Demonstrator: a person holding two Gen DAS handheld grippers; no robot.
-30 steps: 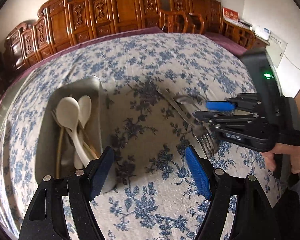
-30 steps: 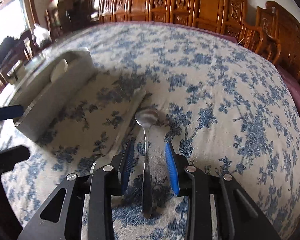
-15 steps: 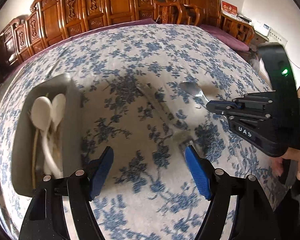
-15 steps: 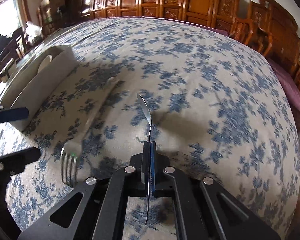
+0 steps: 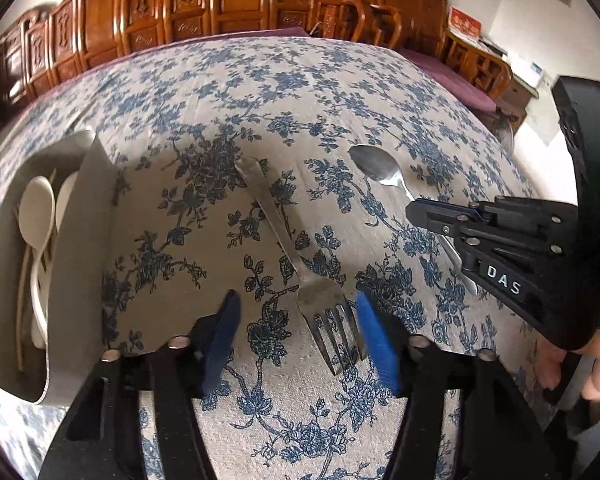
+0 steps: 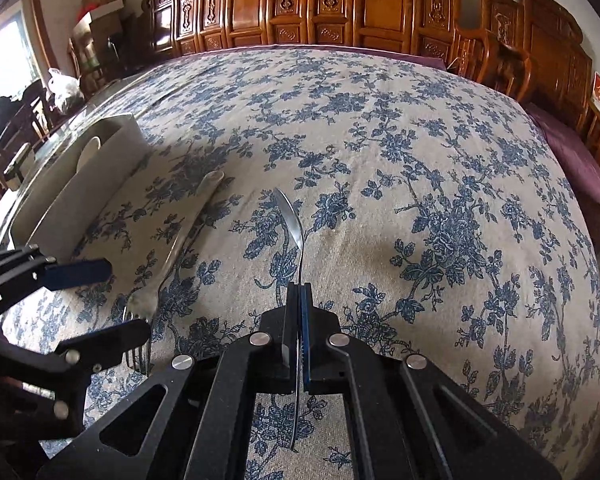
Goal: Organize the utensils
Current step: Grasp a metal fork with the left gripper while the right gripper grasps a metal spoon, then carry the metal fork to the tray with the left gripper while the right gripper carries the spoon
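**Utensils: spoon clamped, fork between closing jaws**

Your table (image 5: 340, 92), under a blue-flowered cloth, carries everything. Toward its left edge sits the grey tray (image 5: 80, 248) with white spoons (image 5: 38, 212) inside. Your left gripper (image 5: 298, 344) is closing around the tines of the fork (image 5: 284, 248), which lies on the cloth toward the near edge; its pads don't press it. Your right gripper (image 6: 300, 316) is clamped tight on the handle of the metal spoon (image 6: 294, 226), bowl pointing away from you.

Home dining room: carved wooden chairs (image 6: 340, 4)
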